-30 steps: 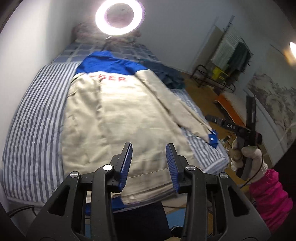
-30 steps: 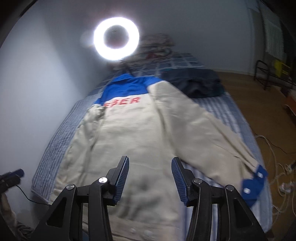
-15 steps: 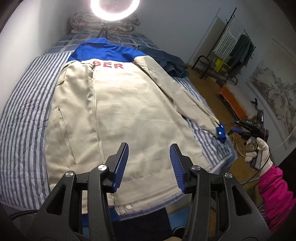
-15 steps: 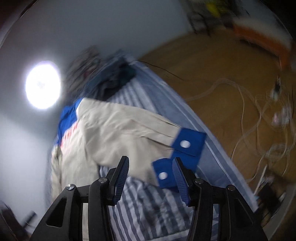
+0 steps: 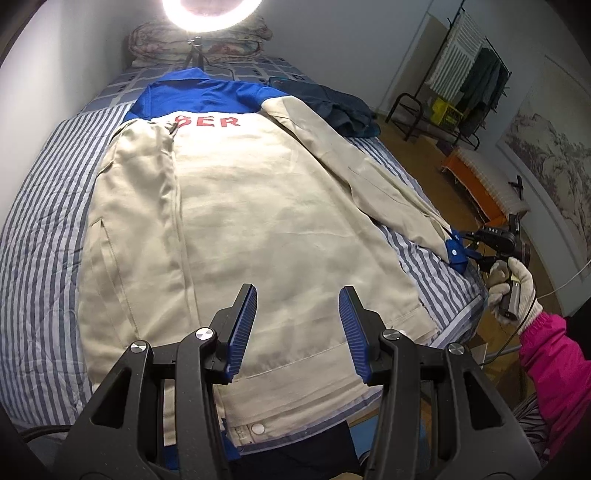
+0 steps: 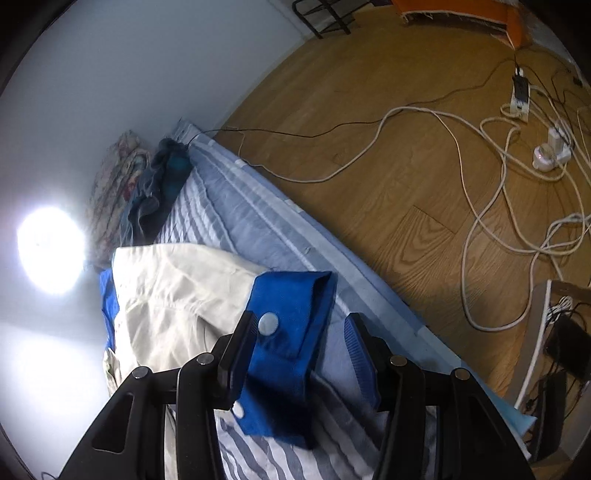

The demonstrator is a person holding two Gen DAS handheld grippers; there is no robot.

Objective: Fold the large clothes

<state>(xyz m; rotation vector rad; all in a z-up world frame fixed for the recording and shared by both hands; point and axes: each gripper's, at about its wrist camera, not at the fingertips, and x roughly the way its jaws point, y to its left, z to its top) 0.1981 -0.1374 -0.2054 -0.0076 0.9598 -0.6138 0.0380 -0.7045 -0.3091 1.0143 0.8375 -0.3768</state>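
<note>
A beige jacket (image 5: 240, 221) with a blue yoke and red letters lies back up on the striped bed (image 5: 40, 229). Its left sleeve is folded in over the body; its right sleeve (image 5: 373, 181) stretches toward the bed's right edge. My left gripper (image 5: 297, 310) is open and empty, hovering above the hem. My right gripper (image 6: 299, 339) is open around the sleeve's blue cuff (image 6: 291, 317), which lies between the fingers. In the left wrist view the right gripper (image 5: 469, 245) sits at that cuff (image 5: 456, 254).
A dark blue garment (image 5: 332, 107) lies at the bed's far right. A ring light (image 5: 212, 14) and pillows stand at the head. White cables (image 6: 498, 177) and power strips cover the wooden floor on the right. A clothes rack (image 5: 454, 96) and orange bench (image 5: 476, 181) stand beyond.
My right gripper swung from over the jacket's body down to the right sleeve's cuff and now straddles it. The left gripper moved in slightly over the hem.
</note>
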